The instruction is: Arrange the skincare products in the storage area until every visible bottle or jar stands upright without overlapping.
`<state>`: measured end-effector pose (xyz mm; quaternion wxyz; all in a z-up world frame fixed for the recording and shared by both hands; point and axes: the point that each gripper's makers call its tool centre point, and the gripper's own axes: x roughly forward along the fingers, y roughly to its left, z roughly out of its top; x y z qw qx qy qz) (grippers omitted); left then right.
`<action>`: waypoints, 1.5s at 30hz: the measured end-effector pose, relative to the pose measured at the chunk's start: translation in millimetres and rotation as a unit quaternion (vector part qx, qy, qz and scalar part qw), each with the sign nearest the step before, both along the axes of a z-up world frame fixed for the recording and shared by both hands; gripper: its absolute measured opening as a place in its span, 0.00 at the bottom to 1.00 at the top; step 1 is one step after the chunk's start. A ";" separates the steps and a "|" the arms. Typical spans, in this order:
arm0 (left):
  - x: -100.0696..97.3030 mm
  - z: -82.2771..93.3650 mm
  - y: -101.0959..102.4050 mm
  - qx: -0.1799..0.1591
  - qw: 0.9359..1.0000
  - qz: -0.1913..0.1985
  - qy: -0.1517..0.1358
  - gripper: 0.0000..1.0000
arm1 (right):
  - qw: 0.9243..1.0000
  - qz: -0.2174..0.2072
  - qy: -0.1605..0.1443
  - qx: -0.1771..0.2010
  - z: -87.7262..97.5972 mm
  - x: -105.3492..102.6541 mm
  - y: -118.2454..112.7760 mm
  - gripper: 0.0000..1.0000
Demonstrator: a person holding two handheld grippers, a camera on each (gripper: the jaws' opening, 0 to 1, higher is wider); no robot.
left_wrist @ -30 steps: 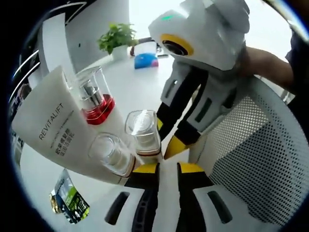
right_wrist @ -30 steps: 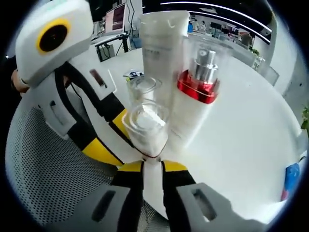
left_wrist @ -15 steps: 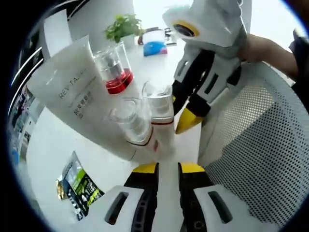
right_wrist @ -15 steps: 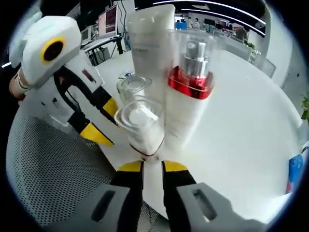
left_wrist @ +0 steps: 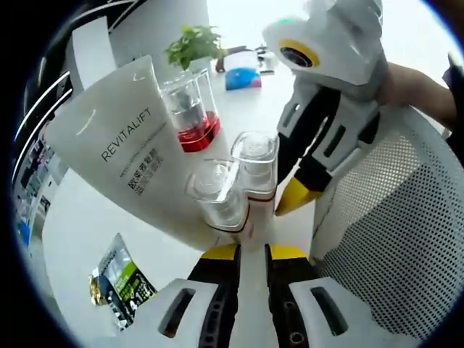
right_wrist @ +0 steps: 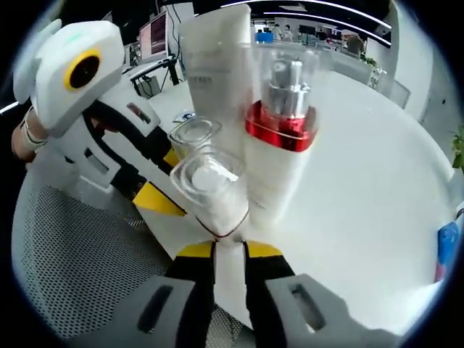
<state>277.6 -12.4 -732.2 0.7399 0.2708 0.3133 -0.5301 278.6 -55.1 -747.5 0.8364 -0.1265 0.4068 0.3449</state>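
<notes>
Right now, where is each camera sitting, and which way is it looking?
Left gripper view: rides on the left claw, facing the REVITALIFT tube, red-banded pump bottle and two clear-capped bottles; the right claw and a person's hand show.
Right gripper view: rides on the right claw, facing the same bottles from the opposite side; the left claw shows.
Shared: the bottles, the white table and the mesh basket.

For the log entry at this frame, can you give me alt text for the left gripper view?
The left claw points at two small clear-capped pump bottles standing close together before a white REVITALIFT tube and a red-collared pump bottle. The right claw reaches in beside them over a white mesh tray; a sachet lies on the white table.
</notes>
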 end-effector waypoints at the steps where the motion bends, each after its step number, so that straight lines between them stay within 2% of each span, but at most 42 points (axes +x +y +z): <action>1: 0.2 -0.1 0.1 0.000 1.000 -0.001 0.000 0.10 | 1.000 -0.002 0.000 0.000 -0.5 1.3 -0.7 0.14; 18: 3.2 -2.1 -0.3 0.003 1.000 -0.006 -0.002 0.10 | 1.000 -0.013 0.001 -0.003 -4.7 12.6 -2.7 0.13; 36: 7.5 -6.2 -0.7 0.009 1.000 0.000 -0.007 0.09 | 1.000 -0.009 0.004 -0.014 -9.4 13.4 -5.2 0.12; 45: 6.1 -6.3 4.0 0.008 1.000 0.009 -0.003 0.10 | 1.000 -0.009 -0.004 -0.010 -2.9 8.4 -6.9 0.16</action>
